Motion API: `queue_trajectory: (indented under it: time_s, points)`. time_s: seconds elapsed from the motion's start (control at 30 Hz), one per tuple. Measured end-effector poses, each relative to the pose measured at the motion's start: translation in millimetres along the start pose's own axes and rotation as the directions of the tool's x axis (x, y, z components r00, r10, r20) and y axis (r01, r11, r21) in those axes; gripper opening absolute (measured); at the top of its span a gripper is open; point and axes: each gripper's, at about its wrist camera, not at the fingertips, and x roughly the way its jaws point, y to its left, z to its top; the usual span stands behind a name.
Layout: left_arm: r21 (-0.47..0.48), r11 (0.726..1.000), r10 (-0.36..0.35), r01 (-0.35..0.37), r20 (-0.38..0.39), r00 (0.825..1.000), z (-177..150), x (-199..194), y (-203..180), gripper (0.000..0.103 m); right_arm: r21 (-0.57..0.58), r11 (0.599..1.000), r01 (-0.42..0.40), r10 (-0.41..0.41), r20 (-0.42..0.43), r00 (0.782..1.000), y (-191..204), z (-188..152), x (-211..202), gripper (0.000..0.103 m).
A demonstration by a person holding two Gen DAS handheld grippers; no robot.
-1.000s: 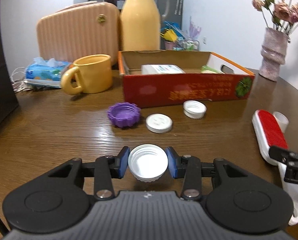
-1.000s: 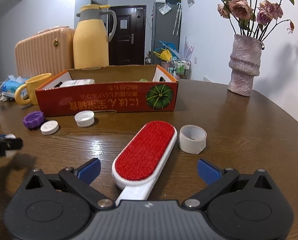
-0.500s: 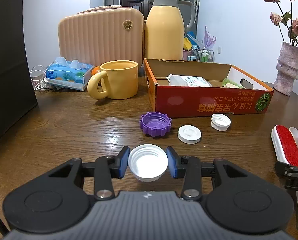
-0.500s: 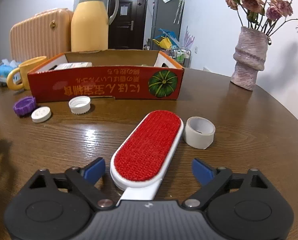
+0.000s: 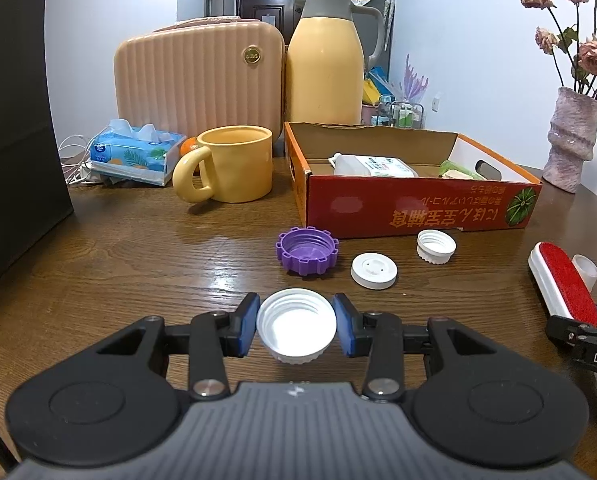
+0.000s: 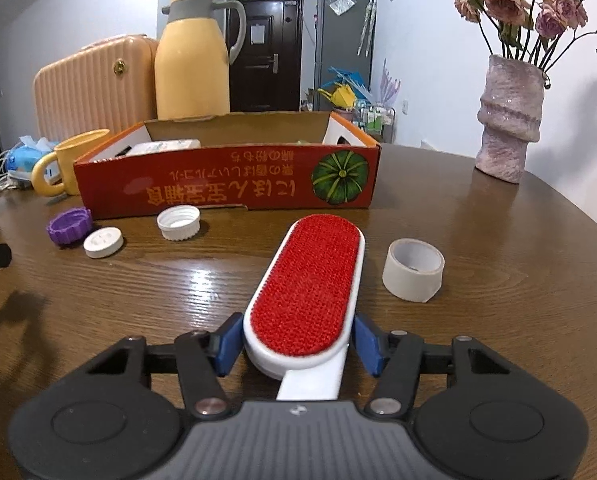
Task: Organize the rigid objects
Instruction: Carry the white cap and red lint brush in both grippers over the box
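Observation:
A white screw cap [image 5: 296, 322] sits open side up between the blue pads of my left gripper [image 5: 296, 327], which is shut on it just above the wooden table. In the right wrist view a white lint brush with a red face [image 6: 310, 284] lies lengthwise between the fingers of my right gripper [image 6: 298, 344]. Its jaws are closing, and both pads touch the brush's white sides near the handle end. A purple cap [image 5: 306, 250], a flat white lid [image 5: 373, 271] and another white screw cap [image 5: 436, 246] lie in front of the red cardboard box [image 5: 418, 208].
A roll of tape [image 6: 413, 275] stands right of the brush. A yellow mug [image 5: 234, 168], a tissue pack [image 5: 134, 152], a peach case [image 5: 198, 80] and a yellow thermos [image 5: 326, 60] stand behind. A vase of dried flowers [image 6: 508, 120] is at the far right.
My right gripper's jaws have come in from wide open to the brush's sides. The left gripper, still holding the white cap, has drawn back a little from the box.

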Motion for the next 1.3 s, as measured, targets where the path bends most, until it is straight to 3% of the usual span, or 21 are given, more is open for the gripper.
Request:
queue_trajectory:
  time_s: [0.77, 1.3]
  points:
    - [0.011, 1.0, -0.019, 0.018, 0.025, 1.0, 8.7, -10.7, -8.9, 0.04, -0.024, 0.998, -0.057, 0.059, 0.085, 0.995, 8.6, 26.5, -17.9, 0.058]
    - [0.035, 0.998, -0.05, 0.048, 0.083, 0.995, 43.7, -11.4, -34.9, 0.04, -0.022, 0.995, -0.102, 0.104, 0.128, 0.986, 16.8, 63.2, -15.2, 0.058]
